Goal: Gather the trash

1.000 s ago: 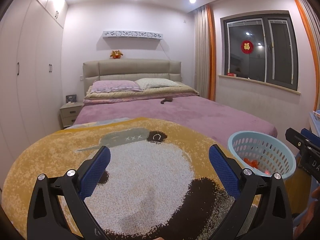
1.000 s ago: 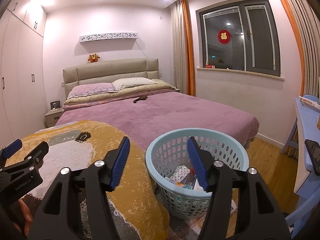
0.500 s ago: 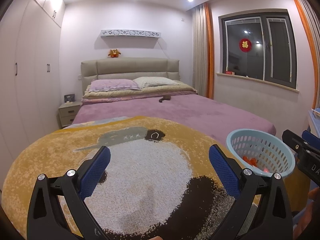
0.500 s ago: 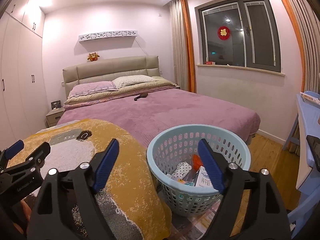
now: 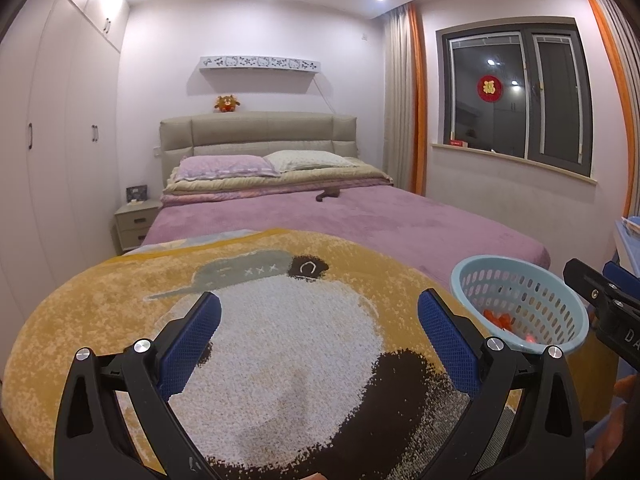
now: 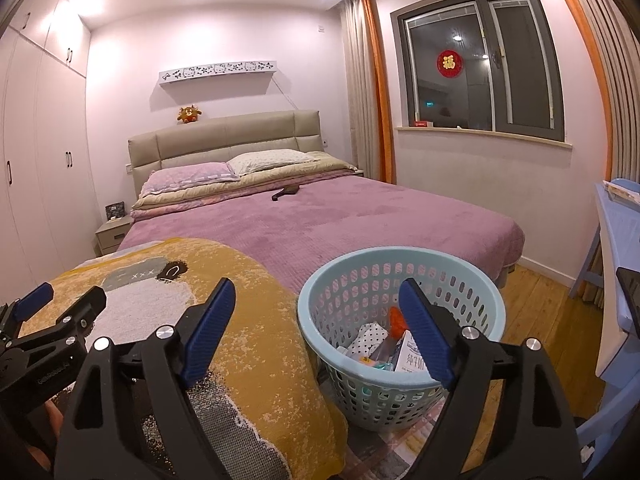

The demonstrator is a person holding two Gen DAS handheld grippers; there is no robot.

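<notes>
Right gripper (image 6: 316,308) hangs over the near rim of a pale blue perforated basket (image 6: 344,268), jaws spread wide, having just been opening; nothing between the blue pads, nothing held. The right-hand finger overlaps the basket's mouth; the left-hand finger sits over the yellow patterned blanket (image 6: 256,312) draped on the foot of the bed. Down inside the basket, just ahead of and below the right-hand finger, lies the collected trash: a white milk carton (image 6: 408,356) with printed characters, a polka-dotted white packet (image 6: 370,336), an orange scrap (image 6: 397,318), plus smaller bits too jumbled to tell apart. Left gripper (image 5: 320,316) is also wide open and empty, pads apart over the white and brown patch of the blanket (image 5: 280,344). From the left wrist view the basket (image 5: 472,280) stands off to the right of that claw, beside the blanket's edge, orange scraps (image 5: 498,318) visible through its slots; the right gripper's black frame (image 5: 608,304) pokes in just past it. Beyond both claws, the purple bedspread (image 6: 340,220) carries a small dark object (image 6: 285,191) near the pillows, well apart from the basket; what it is cannot be told.
</notes>
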